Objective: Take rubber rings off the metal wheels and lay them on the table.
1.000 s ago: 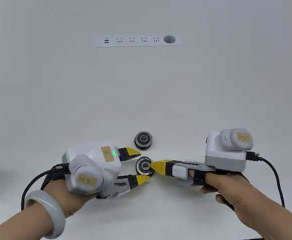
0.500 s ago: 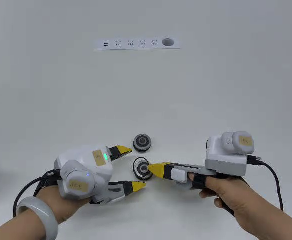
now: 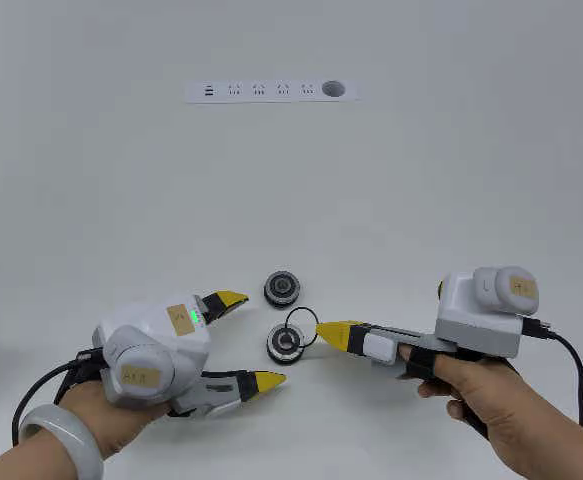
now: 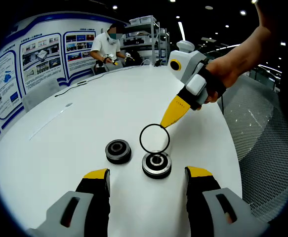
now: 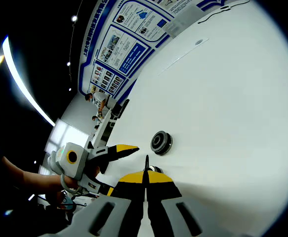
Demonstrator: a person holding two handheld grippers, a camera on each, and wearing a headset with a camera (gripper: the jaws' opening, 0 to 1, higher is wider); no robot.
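Since a second ago, the right gripper [image 3: 321, 333] is pulling back rightward, jaws clenched on the rubber ring [image 3: 302, 326], now off its wheel. I am seeing the left gripper [image 3: 259, 337] backing away, jaws spread, grasping nothing. The ring is showing as a thin black hoop, tilted up just above the bare silver-rimmed wheel [image 3: 285, 344]. The second wheel [image 3: 284, 289] is lying just behind on the table [image 3: 421, 200], wearing a black band. Tan stickers on both grippers are carrying writing too small to read.
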